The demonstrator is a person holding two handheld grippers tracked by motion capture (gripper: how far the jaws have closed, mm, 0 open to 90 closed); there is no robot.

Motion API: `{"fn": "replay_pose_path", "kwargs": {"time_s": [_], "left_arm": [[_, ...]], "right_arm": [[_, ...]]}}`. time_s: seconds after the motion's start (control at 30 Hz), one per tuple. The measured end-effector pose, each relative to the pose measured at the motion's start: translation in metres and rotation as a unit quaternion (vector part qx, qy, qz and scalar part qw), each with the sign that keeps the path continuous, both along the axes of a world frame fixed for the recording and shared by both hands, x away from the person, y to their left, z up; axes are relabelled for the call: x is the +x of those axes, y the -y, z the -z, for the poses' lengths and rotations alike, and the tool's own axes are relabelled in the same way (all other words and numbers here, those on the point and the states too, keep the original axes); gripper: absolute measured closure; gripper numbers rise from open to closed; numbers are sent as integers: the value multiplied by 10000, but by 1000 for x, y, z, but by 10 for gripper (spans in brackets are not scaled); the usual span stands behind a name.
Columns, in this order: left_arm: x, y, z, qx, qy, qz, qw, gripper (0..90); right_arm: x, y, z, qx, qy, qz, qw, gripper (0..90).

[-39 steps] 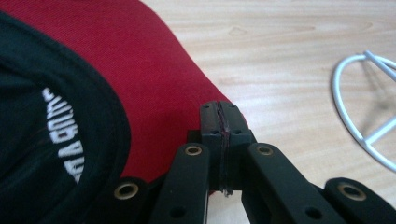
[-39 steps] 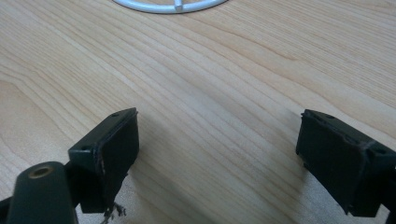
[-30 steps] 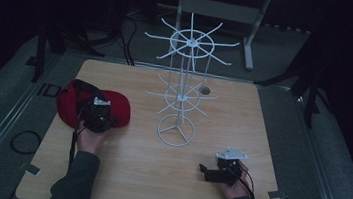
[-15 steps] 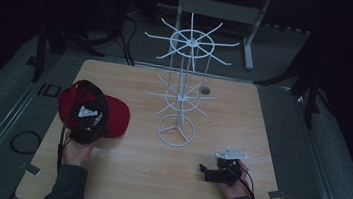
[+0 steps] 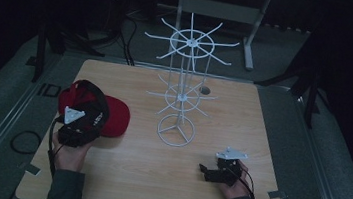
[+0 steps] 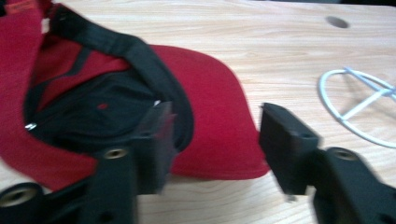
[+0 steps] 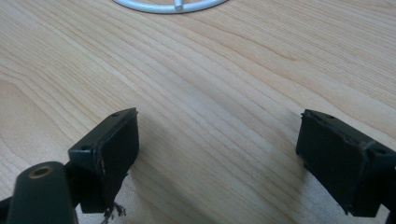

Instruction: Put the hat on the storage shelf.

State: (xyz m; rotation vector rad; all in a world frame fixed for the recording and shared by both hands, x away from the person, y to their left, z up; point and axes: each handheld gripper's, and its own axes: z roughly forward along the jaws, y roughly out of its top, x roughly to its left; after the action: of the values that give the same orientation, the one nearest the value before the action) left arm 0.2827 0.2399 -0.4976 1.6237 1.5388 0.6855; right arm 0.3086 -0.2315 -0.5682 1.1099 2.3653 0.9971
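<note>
Left gripper (image 6: 212, 140) has just opened, releasing the red cap (image 6: 205, 107); right gripper (image 7: 219, 154) stays wide open, empty.

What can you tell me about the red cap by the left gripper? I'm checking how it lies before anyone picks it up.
The red cap lies upside down on the wooden table, left of the white wire rack. It looks like cloth: red crown and brim, dark lining, a black band round the inner rim. The opening faces up and the brim points towards the rack's ring base. The left gripper hangs over its near edge; its jaws have just been opening, with the brim's edge between them but unpressed.
</note>
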Motion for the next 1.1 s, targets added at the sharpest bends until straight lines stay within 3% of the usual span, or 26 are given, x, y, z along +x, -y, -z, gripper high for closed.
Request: {"fn": "replay_pose_path", "kwargs": {"time_s": [0.23, 0.4, 0.57, 0.7, 0.77, 0.93, 1.1], "left_arm": [[-7, 3, 16, -308, 57, -518, 9982, 310], [-8, 9, 24, -268, -68, -706, 9971, 258], [-8, 11, 27, -356, -169, -715, 9967, 239], [-6, 9, 34, -589, -450, -607, 9954, 239], [-1, 8, 37, -740, -580, -531, 9941, 239], [9, 11, 42, -859, -743, -375, 9928, 238], [23, 11, 53, -1101, -862, -300, 9897, 255]], "right_arm": [[0, 0, 0, -1, 6, -8, 10000, 131], [0, 0, 0, -2, 8, -6, 10000, 131], [0, 0, 0, -1, 5, -7, 10000, 131], [0, 0, 0, -1, 5, -3, 10000, 131], [0, 0, 0, 0, 2, -1, 10000, 131], [0, 0, 0, 0, 0, -3, 10000, 131], [0, 0, 0, 0, 2, -1, 10000, 131]]}}
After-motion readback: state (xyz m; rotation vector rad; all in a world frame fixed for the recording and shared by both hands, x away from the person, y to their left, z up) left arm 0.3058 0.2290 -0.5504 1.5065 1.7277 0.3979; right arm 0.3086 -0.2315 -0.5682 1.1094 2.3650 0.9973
